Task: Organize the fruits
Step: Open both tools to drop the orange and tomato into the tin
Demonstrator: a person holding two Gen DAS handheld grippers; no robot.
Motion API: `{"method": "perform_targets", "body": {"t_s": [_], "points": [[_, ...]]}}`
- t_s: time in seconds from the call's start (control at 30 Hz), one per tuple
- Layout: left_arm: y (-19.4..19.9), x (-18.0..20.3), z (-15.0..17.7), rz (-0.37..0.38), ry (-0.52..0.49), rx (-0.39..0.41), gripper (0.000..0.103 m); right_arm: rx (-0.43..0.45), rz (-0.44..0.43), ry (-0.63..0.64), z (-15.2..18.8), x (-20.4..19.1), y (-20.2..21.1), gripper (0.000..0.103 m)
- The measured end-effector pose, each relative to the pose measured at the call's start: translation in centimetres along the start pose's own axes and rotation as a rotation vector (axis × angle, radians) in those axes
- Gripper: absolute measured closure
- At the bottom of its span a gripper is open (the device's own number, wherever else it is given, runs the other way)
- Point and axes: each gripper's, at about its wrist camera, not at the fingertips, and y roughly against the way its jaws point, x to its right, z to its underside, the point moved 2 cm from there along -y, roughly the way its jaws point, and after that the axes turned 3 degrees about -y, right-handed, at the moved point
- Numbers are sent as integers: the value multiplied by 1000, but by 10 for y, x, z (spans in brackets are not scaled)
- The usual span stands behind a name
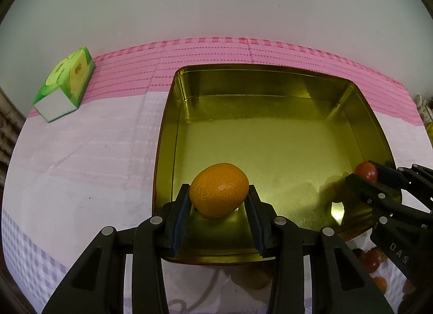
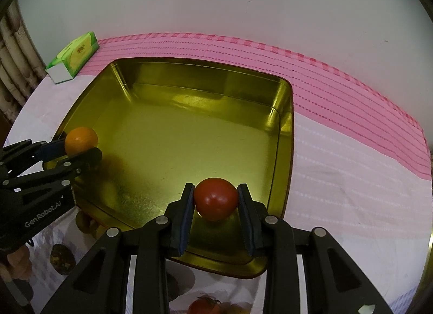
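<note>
My left gripper is shut on an orange tangerine, held just over the near left part of a shallow gold metal tray. My right gripper is shut on a red tomato above the tray's near right part. From the right wrist view the left gripper shows at the left with the tangerine. From the left wrist view the right gripper shows at the right with the tomato. The tray's floor is bare.
A green tissue box lies at the far left on the pink checked tablecloth, also seen as the tissue box. More fruit lies on the cloth near the tray's front edge: another tomato, a dark brownish fruit and small red fruits. A white wall stands behind.
</note>
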Motion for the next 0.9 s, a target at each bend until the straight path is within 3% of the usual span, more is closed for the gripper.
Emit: {"method": "perform_targets", "body": {"t_s": [0.5,0.6,0.9], "points": [[2,-3,0,3,25,-4,61,17,-8,-5,-1,-2,8,66],[8,-8,0,17,49,9,59,31,-11,-6,0,-3,14,60],[45,-4,7,-6,46,67,59,86,-24,-3,3,-5,47,60]]}}
